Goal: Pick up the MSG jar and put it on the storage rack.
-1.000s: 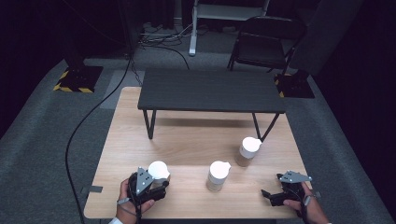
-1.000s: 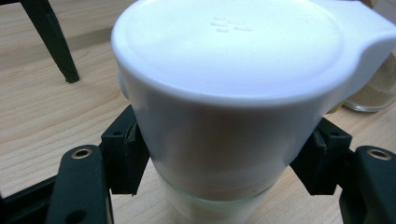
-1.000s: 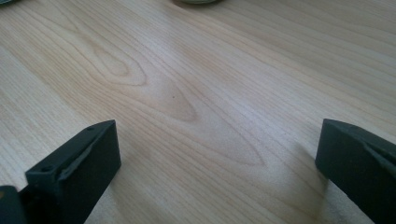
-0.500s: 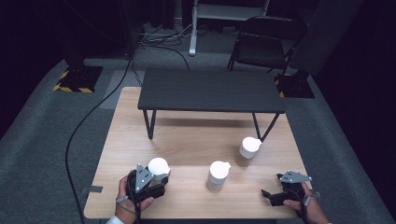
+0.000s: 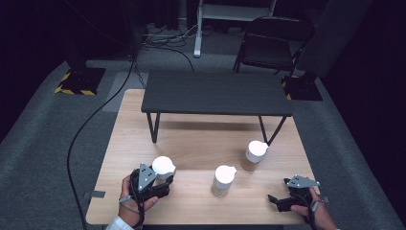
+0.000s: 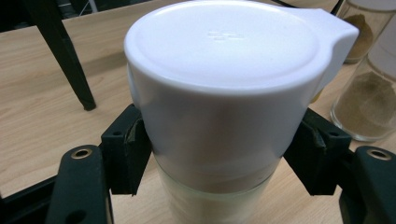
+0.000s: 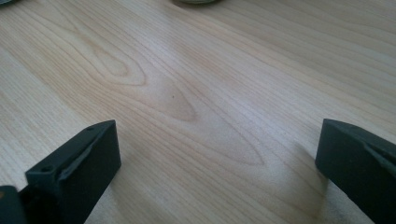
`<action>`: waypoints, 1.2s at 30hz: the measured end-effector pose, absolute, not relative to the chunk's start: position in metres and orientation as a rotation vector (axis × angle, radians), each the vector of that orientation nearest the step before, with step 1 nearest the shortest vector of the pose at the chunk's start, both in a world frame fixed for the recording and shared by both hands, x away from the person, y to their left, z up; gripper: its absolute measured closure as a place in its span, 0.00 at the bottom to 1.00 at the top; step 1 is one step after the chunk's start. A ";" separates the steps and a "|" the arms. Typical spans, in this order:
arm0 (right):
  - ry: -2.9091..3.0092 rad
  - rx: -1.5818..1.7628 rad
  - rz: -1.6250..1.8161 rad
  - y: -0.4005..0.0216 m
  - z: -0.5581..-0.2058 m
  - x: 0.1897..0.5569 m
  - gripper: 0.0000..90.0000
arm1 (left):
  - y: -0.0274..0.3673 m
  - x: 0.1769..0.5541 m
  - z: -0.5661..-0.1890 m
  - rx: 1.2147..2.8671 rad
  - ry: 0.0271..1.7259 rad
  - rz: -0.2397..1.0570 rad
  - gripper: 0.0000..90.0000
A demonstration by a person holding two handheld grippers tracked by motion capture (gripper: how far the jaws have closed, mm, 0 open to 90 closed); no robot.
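Gripping a white-lidded jar (image 5: 163, 168) near the front left corner of the tabletop (image 5: 201, 141), the left gripper (image 5: 160, 184) has its jaws pressed on the jar's two sides just under the lid. In the left gripper view the jar (image 6: 224, 107) stands upright between the two black jaws, its white lid with a small spout tab pointing to the upper right, and pale contents show through the clear wall below the lid. Whether its base touches the wood cannot be told. A second jar (image 5: 223, 180) stands near the middle of the front edge, just right of the held one, and a third jar (image 5: 253, 155) stands farther back and to the right, close to the right leg of the small black table (image 5: 215, 92) that sits across the back half of the tabletop. In the left gripper view these two show at the right edge as clear jars with brown powder, the nearer one (image 6: 369, 100) in front of the other (image 6: 362, 28). The right gripper (image 5: 277, 200) lies low by the front right corner, well apart from all three jars; in the right gripper view its jaws stand wide apart over bare wood (image 7: 196, 93) with nothing between them.
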State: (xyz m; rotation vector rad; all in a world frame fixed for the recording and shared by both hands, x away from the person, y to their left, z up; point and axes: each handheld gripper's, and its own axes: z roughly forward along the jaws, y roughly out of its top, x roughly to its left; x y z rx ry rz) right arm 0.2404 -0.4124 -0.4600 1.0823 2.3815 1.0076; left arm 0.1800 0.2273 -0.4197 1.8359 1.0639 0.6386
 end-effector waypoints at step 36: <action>2.381 1.082 1.008 -0.412 -0.460 0.240 0.00 | 0.208 0.213 -0.352 1.735 1.060 0.683 0.34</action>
